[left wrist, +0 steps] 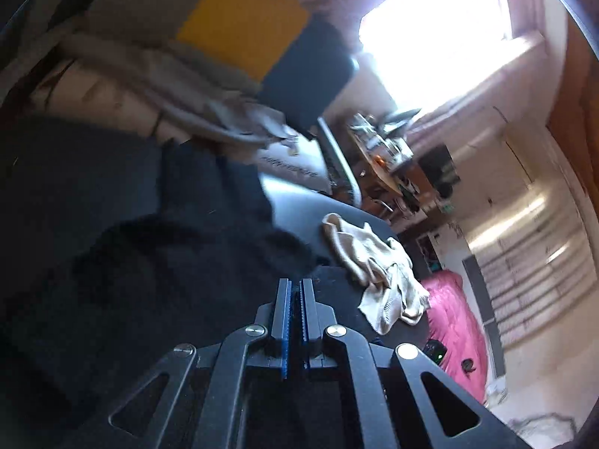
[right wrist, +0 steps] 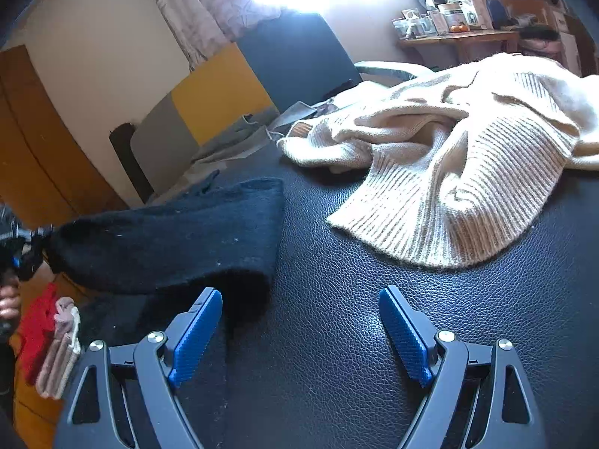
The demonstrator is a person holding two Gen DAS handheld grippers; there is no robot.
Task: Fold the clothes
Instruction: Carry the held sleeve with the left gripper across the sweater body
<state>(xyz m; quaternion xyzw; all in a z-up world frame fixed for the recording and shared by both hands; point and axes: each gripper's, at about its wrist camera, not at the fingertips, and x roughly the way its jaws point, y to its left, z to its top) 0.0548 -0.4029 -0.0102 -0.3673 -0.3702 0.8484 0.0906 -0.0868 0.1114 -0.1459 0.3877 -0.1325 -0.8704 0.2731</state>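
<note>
A black fuzzy garment (right wrist: pixel 168 239) is lifted off the black leather surface (right wrist: pixel 337 355), stretched toward the left. My left gripper (right wrist: pixel 35 241) is at the far left of the right wrist view, shut on that garment's end. In the left wrist view my left gripper (left wrist: pixel 295 288) has its blue pads nearly together, with the black garment (left wrist: pixel 149 243) bunched just ahead of the tips. A crumpled cream ribbed sweater (right wrist: pixel 449 172) lies at the right, and the left wrist view shows the cream sweater (left wrist: pixel 374 273) too. My right gripper (right wrist: pixel 299 292) stands open and empty above the leather, its left finger (right wrist: pixel 198 329) beside the black garment's hanging fold.
Red cloth (right wrist: pixel 35 329) and a pink folded item (right wrist: pixel 60 355) lie low at the left edge. Yellow and dark panels (right wrist: pixel 224 89) stand behind the surface. A cluttered wooden table (right wrist: pixel 460 37) is at the back right. A pink blanket (left wrist: pixel 456 321) lies on the floor.
</note>
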